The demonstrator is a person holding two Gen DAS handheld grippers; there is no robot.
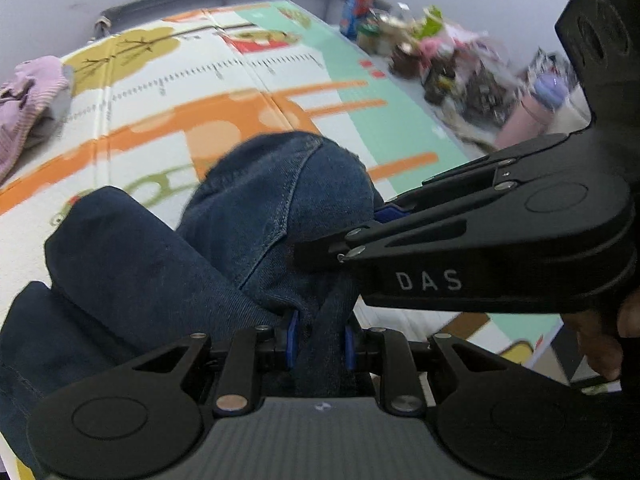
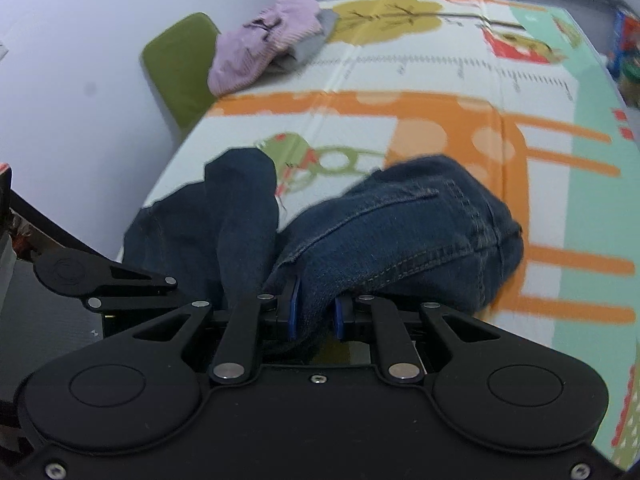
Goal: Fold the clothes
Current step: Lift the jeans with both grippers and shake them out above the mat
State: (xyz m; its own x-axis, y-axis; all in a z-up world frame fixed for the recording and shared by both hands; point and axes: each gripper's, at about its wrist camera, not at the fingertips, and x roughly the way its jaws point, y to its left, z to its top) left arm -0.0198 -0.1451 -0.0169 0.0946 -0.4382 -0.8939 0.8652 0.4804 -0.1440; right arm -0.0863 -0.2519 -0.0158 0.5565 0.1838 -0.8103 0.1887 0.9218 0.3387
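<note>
Now the left gripper (image 1: 318, 342) and the right gripper (image 2: 314, 316) are each pinching the dark blue denim jeans (image 1: 256, 216), carrying them above the colourful cartoon play mat (image 1: 248, 80). It looks like the folding is just starting. Next they probably need laying flat and smoothing.

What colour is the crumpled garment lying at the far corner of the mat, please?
Light purple, best seen in the right wrist view.
</note>
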